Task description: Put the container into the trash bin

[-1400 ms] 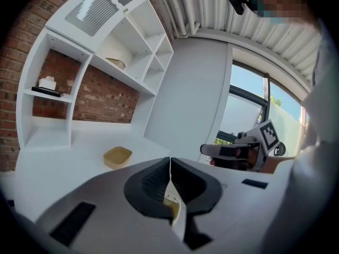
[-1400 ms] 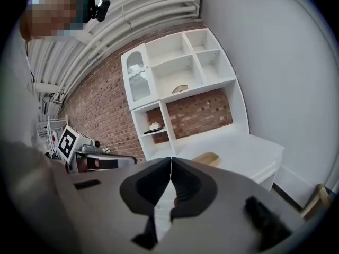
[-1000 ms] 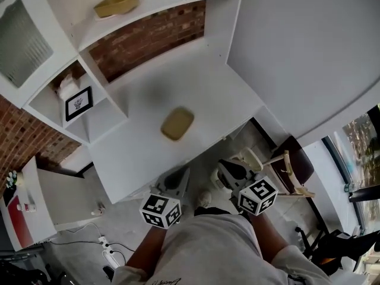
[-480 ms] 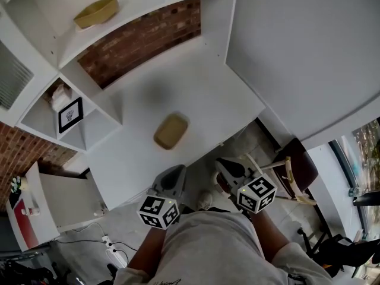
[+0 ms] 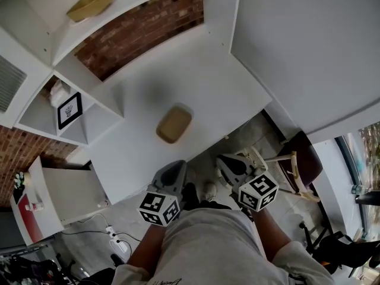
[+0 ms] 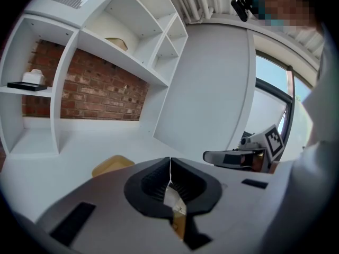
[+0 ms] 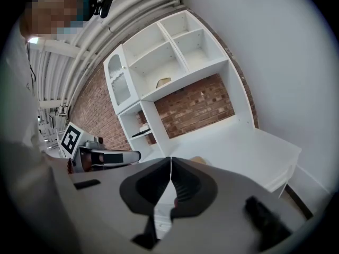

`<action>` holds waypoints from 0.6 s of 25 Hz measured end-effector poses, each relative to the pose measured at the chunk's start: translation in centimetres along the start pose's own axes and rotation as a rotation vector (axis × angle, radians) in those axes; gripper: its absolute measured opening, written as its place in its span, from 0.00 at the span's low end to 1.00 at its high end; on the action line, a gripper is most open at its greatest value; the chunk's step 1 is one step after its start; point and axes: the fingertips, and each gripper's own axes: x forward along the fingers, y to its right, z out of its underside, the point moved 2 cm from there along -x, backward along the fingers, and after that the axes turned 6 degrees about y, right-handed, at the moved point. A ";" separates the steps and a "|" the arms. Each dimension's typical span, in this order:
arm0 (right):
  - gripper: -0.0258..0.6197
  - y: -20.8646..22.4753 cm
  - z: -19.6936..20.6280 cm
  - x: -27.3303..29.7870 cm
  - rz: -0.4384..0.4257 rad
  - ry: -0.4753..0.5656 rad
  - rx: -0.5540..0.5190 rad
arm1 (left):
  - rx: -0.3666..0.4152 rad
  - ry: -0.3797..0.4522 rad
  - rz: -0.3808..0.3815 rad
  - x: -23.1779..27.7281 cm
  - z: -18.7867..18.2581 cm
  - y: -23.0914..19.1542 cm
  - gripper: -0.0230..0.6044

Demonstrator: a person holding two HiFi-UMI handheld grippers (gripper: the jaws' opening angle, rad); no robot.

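The container [image 5: 174,124] – a shallow tan tub – lies alone on the white bench [image 5: 208,82], near the front edge and touching nothing; nothing grips it. In the head view the left gripper [image 5: 173,168] sits at 6 o'clock from it, just off the bench edge, and the right gripper [image 5: 225,162] at about 4 o'clock, a little farther away; both point toward the bench. Each gripper's own view shows its jaws clenched together with nothing between them; the left gripper view has the tub just ahead, at 10 o'clock of its jaws. Farther out, a yellow bowl [image 5: 89,3] rests on a shelf at 11 o'clock and a chair [image 5: 294,162] stands at 3 o'clock; no trash bin shows in any view.

By my reading the step in hand is the approach – the pick-up has not begun. The next move calls for spreading one pair of jaws, most likely the left, reaching over the bench edge and closing on the tub's rim or short side; the bin must then be found, since its place cannot be told from here.
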 end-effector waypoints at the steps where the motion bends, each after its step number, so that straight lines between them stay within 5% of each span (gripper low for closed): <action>1: 0.08 -0.1 0.2 0.5 0.000 -0.006 0.000 | -0.003 -0.005 -0.003 -0.1 0.1 -0.5 0.06; 15: 0.09 0.0 -0.1 7.0 0.019 -0.030 0.018 | 0.043 -0.073 -0.024 1.4 -1.5 -8.1 0.06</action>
